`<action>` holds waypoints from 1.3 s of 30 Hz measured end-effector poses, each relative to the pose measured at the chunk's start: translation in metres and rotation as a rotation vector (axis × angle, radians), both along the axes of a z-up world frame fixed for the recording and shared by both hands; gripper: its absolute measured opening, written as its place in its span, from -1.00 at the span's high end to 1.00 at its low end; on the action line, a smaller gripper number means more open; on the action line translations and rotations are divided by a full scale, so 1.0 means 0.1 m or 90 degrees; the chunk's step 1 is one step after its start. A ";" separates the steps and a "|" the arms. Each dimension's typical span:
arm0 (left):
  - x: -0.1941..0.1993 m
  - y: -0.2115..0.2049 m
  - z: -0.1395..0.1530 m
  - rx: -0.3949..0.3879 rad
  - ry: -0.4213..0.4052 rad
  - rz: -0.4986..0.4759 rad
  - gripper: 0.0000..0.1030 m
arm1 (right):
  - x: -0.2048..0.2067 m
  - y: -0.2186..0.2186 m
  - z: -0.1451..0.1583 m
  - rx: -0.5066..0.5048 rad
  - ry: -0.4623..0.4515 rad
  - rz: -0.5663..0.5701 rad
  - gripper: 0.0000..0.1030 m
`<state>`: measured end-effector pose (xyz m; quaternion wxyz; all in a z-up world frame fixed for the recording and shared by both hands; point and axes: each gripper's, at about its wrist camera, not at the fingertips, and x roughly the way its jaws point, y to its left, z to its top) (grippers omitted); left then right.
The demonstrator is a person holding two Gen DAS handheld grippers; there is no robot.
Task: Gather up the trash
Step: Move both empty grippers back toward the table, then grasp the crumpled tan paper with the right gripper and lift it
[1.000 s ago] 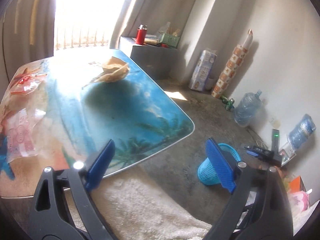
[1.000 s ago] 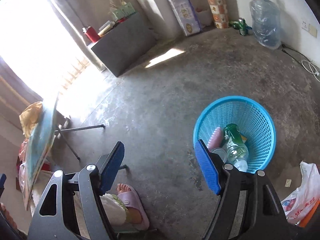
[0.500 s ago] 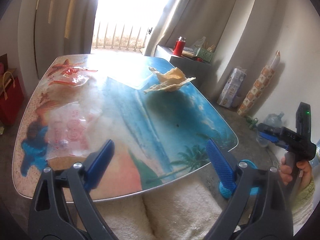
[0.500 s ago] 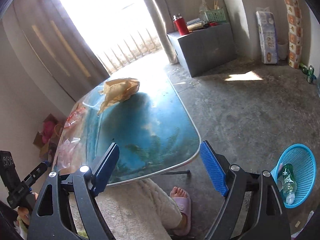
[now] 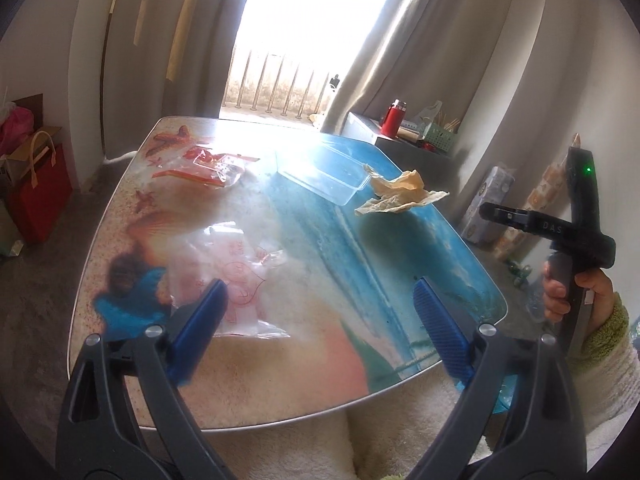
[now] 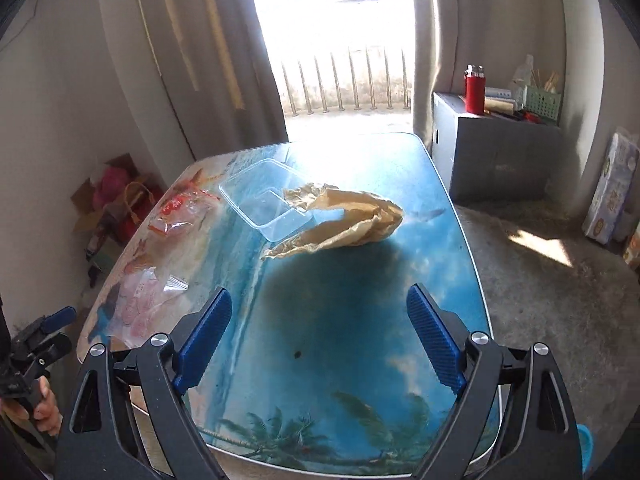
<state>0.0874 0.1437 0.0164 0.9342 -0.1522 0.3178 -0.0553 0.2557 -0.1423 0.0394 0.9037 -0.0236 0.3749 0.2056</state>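
On table, left view:
Table [image 5: 392, 264]: beach print, glossy.
Paper [image 5: 400, 196]: crumpled tan sheet, far right side, touching clear tub [image 5: 324, 172].
Bags: clear, red-printed; one [image 5: 236, 280] near, one [image 5: 204, 164] far left.
Left gripper [image 5: 316, 328]: jaws wide apart, empty, over near edge; left pad in front of the near bag.

Over table, right view:
Paper [image 6: 348, 224]: mid-table, overlapping tub [image 6: 264, 204].
Right gripper [image 6: 320, 340]: jaws just been opening, now wide, nothing between, above bare blue print.
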 end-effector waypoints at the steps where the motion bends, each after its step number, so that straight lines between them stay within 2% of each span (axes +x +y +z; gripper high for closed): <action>1: 0.01 0.02 0.00 -0.002 -0.001 0.000 -0.75 | 0.10 0.04 0.02 -0.016 -0.010 0.009 -0.69; 3: 0.06 0.06 0.00 -0.009 -0.001 0.001 -0.75 | 0.35 0.06 0.06 -0.012 -0.001 0.013 -0.70; 8: 0.16 0.09 0.01 -0.017 0.002 0.001 -0.75 | 1.10 -0.11 0.07 0.136 0.092 -0.056 -0.70; 11: 0.22 0.11 -0.01 -0.021 0.008 -0.001 -0.75 | 1.46 -0.09 -0.04 0.162 0.130 -0.089 -0.69; 13: 0.25 0.12 -0.04 -0.022 0.015 0.000 -0.75 | 1.62 0.07 -0.15 0.120 0.139 -0.070 -0.69; 18: 0.31 0.13 -0.05 -0.022 0.023 -0.001 -0.75 | 1.63 0.56 -0.48 -0.066 0.120 0.042 -0.69; 21: 0.32 0.13 -0.05 -0.021 0.024 -0.004 -0.75 | 1.53 0.68 -0.60 -0.111 0.117 0.105 -0.68; 24: 0.34 0.13 -0.09 -0.022 0.031 -0.007 -0.75 | 1.47 0.72 -0.69 -0.145 0.126 0.136 -0.68; 29: 0.37 0.16 -0.12 -0.034 0.040 -0.007 -0.75 | 1.47 0.70 -0.82 -0.156 0.155 0.154 -0.68; 33: 0.38 0.17 -0.12 -0.033 0.040 -0.003 -0.75 | 1.50 0.68 -0.91 -0.131 0.191 0.159 -0.69; 39: 0.38 0.18 -0.12 -0.032 0.042 -0.002 -0.75 | 1.49 0.68 -0.94 -0.114 0.206 0.173 -0.76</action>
